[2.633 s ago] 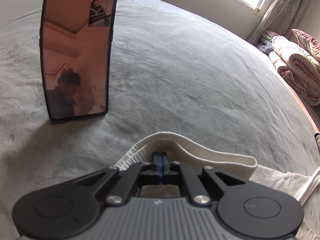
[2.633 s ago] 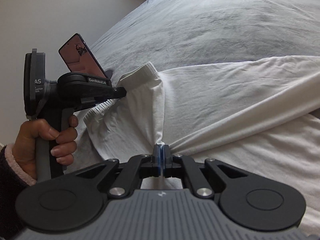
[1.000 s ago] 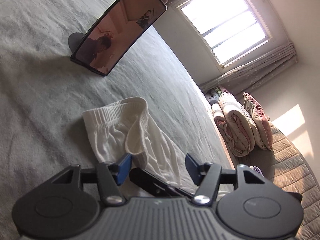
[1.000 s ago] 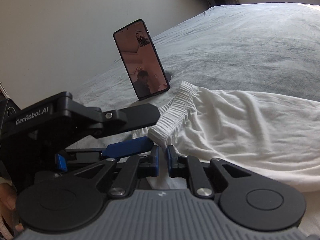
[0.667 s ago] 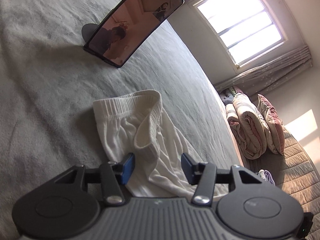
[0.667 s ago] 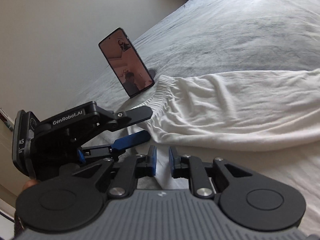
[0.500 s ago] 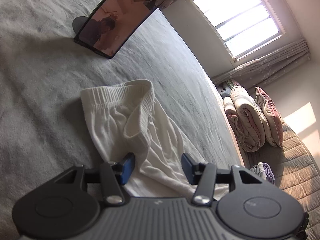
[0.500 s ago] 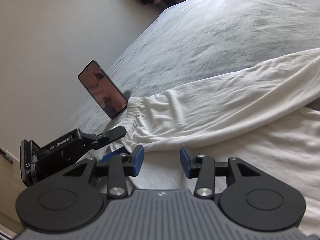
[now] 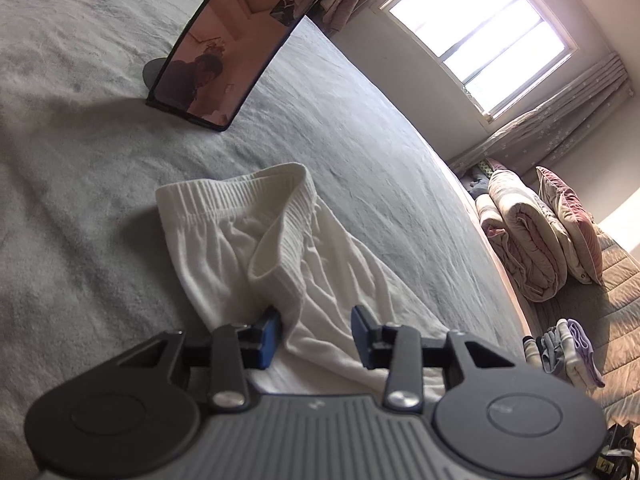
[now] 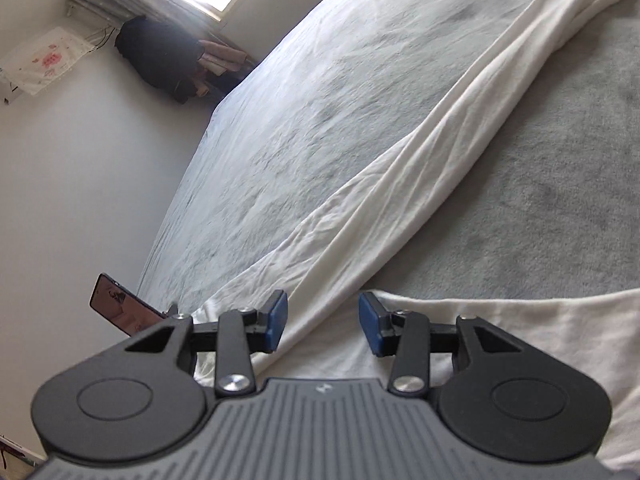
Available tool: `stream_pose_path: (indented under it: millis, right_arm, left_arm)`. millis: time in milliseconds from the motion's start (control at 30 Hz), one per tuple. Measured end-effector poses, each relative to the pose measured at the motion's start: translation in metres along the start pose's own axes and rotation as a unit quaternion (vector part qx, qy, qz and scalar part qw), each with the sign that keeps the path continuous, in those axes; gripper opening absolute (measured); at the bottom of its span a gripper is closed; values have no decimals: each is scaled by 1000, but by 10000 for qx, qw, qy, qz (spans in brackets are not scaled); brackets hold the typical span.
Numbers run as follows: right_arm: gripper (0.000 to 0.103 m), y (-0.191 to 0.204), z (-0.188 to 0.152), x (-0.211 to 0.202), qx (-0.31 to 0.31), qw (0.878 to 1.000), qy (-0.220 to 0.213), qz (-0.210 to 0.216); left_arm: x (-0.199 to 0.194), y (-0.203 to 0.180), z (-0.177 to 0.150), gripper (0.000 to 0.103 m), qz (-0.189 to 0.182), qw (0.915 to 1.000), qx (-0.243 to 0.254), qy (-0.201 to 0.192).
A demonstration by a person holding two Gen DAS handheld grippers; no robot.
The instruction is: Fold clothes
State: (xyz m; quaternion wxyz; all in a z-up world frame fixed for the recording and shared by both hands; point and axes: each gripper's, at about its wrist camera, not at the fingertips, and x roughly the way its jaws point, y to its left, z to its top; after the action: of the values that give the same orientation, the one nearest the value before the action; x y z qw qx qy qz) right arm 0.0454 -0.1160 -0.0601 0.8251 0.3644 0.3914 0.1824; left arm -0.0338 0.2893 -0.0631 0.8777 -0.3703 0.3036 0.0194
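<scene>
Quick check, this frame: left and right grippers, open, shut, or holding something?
Left gripper: jaws closing around the white trousers at the waistband, pads not yet pressing.
Right gripper: open, holding nothing, above the trousers.

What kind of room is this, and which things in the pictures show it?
Most likely a bedroom in a home. A wide bed with a grey cover fills the view, rolled quilts and a cushion lie at its far end, and a curtained window lights it.
</scene>
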Motion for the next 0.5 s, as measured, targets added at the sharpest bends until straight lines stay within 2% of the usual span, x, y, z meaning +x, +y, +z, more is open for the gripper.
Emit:
stream_pose_path:
  millis: [233,400,500]
  right_arm:
    - [45,-11,16,4,318,9990,-257,-157]
    - [45,-24,25,13,768,9954,-576,56]
    - [45,-34,33,16,1237,9890,-771,257]
  left_arm:
    - [2,3,2,9,214,9997,-67,-77]
    - [2,0,5,4,346,9992,-130,-179]
    - [2,-1,8,4,349,9990,-160,-206]
